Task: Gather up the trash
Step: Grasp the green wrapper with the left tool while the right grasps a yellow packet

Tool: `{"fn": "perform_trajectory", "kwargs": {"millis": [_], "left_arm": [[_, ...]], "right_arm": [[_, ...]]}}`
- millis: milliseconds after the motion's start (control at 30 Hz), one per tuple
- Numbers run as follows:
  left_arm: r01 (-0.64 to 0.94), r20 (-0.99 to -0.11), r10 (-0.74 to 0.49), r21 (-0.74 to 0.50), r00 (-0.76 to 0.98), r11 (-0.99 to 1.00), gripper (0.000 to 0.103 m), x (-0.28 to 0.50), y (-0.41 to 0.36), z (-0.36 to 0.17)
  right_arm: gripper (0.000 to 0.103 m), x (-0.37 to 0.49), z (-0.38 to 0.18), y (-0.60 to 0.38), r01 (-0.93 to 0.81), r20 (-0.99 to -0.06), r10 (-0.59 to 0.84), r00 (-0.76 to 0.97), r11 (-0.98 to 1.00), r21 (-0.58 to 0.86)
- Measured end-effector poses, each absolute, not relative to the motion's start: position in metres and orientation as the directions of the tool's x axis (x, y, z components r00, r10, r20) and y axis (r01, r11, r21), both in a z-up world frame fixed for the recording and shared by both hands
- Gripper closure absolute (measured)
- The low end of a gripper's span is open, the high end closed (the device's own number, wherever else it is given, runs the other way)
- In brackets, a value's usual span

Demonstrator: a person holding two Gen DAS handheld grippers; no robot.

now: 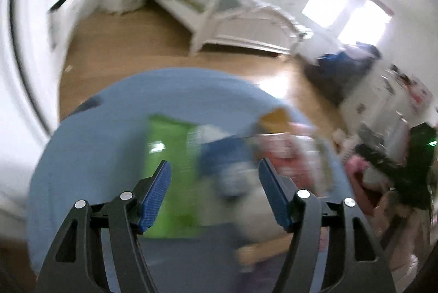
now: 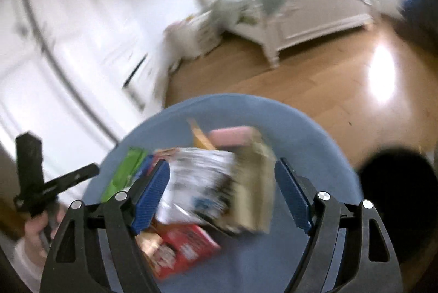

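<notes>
Blue round worktop (image 2: 314, 134) lies under both my claws, with blurred trash piled on it: a green wrapper (image 1: 169, 156), a red packet (image 2: 189, 246) and a tan box (image 2: 251, 183). My left claw (image 1: 215, 194) and right claw (image 2: 221, 194) hang spread wide, gripping nothing.

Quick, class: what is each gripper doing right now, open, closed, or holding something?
Left gripper: open, holding nothing.
Right gripper: open, holding nothing.

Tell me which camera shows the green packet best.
Left wrist: the green packet looms large on the blue table, though blurred. Right wrist shows only a small green sliver beside the pile.
</notes>
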State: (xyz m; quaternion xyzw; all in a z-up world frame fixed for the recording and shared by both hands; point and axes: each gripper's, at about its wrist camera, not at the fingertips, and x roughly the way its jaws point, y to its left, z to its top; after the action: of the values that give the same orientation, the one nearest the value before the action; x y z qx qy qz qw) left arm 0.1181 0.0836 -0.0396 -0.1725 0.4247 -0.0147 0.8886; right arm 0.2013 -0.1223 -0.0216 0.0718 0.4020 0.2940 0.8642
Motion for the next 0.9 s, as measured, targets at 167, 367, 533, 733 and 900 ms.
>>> {"fn": "perform_trajectory", "kwargs": {"millis": [167,367,533,733,900], "left_arm": [[-0.155,-0.804,-0.163,-0.301,0.572,0.941,0.038,0.134,0.112,-0.067],[-0.121,-0.815,-0.131,-0.239,0.565,0.963,0.059,0.136,0.101,-0.075],[-0.073,-0.79,-0.147,-0.236,0.595,0.969,0.098,0.133,0.096,-0.079],[-0.028,-0.648,-0.161,-0.272,0.744,0.962,0.099,0.1,0.087,-0.017],[0.071,-0.543,-0.23,-0.298,0.808,0.952,0.098,0.082,0.06,0.046]], "right_arm": [[0.038,0.235,-0.028,-0.057,-0.526,-0.76,0.443,0.476,0.836,0.157],[0.084,0.269,-0.068,-0.021,-0.546,-0.869,0.307,0.389,0.836,0.052],[0.092,0.251,-0.052,-0.033,-0.552,-0.802,0.411,0.433,0.824,0.125],[0.093,0.187,0.031,-0.094,-0.564,-0.499,0.619,0.607,0.777,0.279],[0.093,0.141,0.076,-0.158,-0.546,-0.313,0.668,0.675,0.738,0.396]]}}
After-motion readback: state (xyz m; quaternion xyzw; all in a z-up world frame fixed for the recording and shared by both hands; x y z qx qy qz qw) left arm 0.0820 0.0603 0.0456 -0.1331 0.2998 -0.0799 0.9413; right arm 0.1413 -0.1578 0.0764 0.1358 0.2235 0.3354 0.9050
